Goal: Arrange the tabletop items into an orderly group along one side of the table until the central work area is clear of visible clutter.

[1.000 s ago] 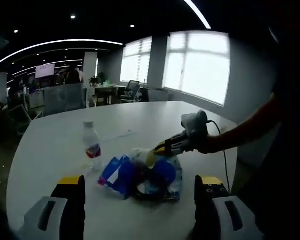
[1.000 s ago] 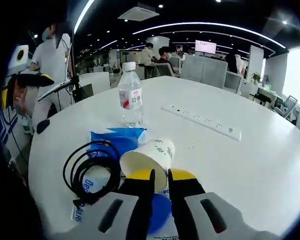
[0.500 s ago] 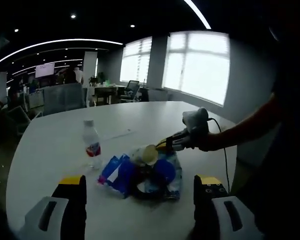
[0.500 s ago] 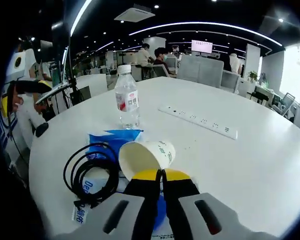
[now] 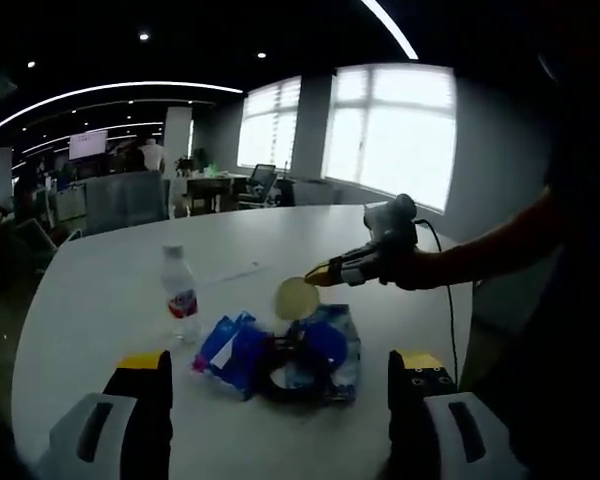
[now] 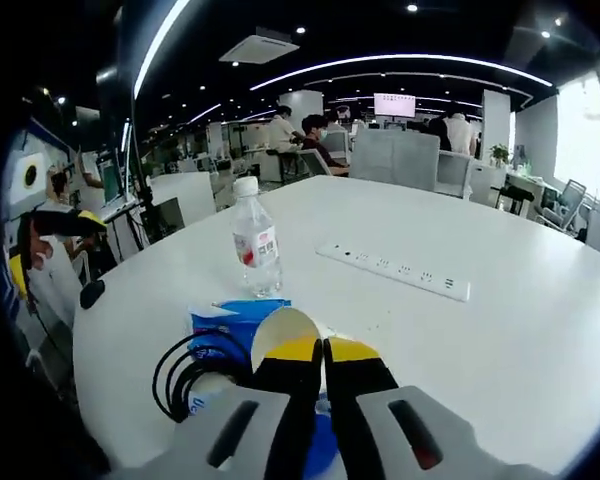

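My right gripper is shut on the rim of a white paper cup. In the left gripper view that gripper comes in from the right and holds the cup in the air above the pile. Below it lie blue snack packets and a coiled black cable. A small water bottle stands upright just left of them. My left gripper is open near the table edge, its jaws wide apart with nothing between them. The bottle, the cable and a blue packet lie ahead of the cup.
A white power strip lies flat on the round white table, beyond the bottle. Office chairs, desks and people stand in the background. The person's arm reaches in from the right.
My right gripper closed on the cup's rim and lifted the cup up off the blue packets. The left gripper has stayed open and still.
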